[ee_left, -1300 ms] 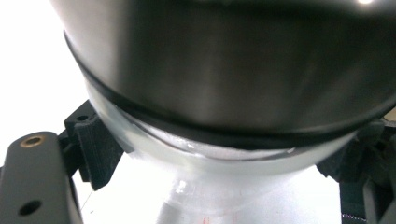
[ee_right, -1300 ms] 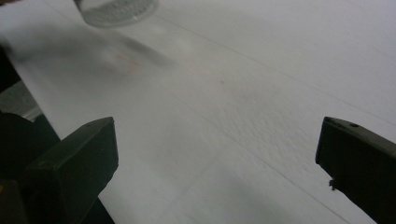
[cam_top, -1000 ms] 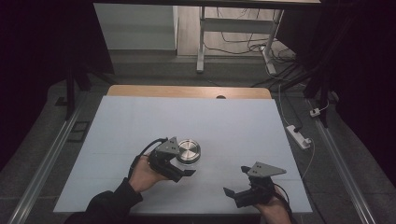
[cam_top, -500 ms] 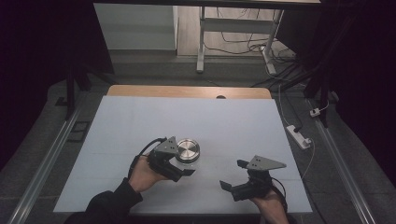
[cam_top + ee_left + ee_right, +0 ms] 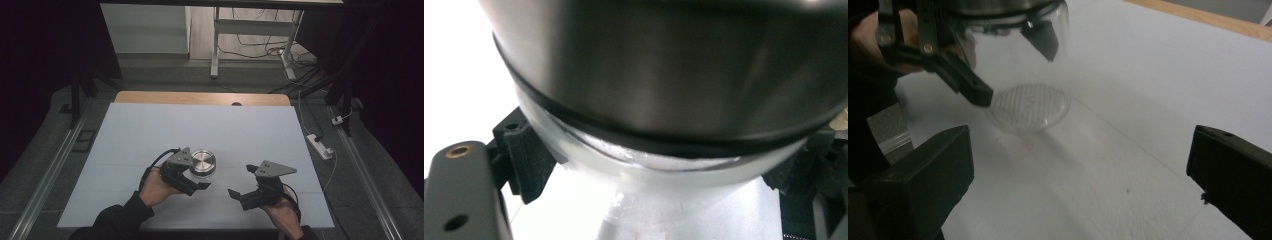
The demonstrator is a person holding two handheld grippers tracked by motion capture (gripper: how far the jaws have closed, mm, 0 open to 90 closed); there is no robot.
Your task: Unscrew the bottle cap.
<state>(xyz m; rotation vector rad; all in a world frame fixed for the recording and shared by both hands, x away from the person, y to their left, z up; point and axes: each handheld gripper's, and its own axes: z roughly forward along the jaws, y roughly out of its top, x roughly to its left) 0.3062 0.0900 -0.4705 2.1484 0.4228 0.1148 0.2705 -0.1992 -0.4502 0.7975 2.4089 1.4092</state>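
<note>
From the high view, your left gripper (image 5: 199, 181) sits near the front middle of the white table (image 5: 150, 130), its jaws set either side of a clear jar with a metal lid (image 5: 203, 162), which stands upright; a hold low on the wall likely keeps the lid free to be worked from above. Your right gripper (image 5: 240, 181) hovers just to the right, apart from the jar, its jaws spread wide and holding nothing, turned toward the jar as if ready to help. In the left gripper view, the jar (image 5: 664, 100) looms very close: brushed metal lid above a dark band, clear glass below, with a black jaw pad against the glass on each side, so the jaws look closed on it, steadying it against turning. In the right gripper view, two black jaws stand far apart at the bottom corners with bare table between them; ahead, the jar's ribbed clear base (image 5: 1029, 106) rests on the table, the left gripper (image 5: 1008, 65) clasping its walls
</note>
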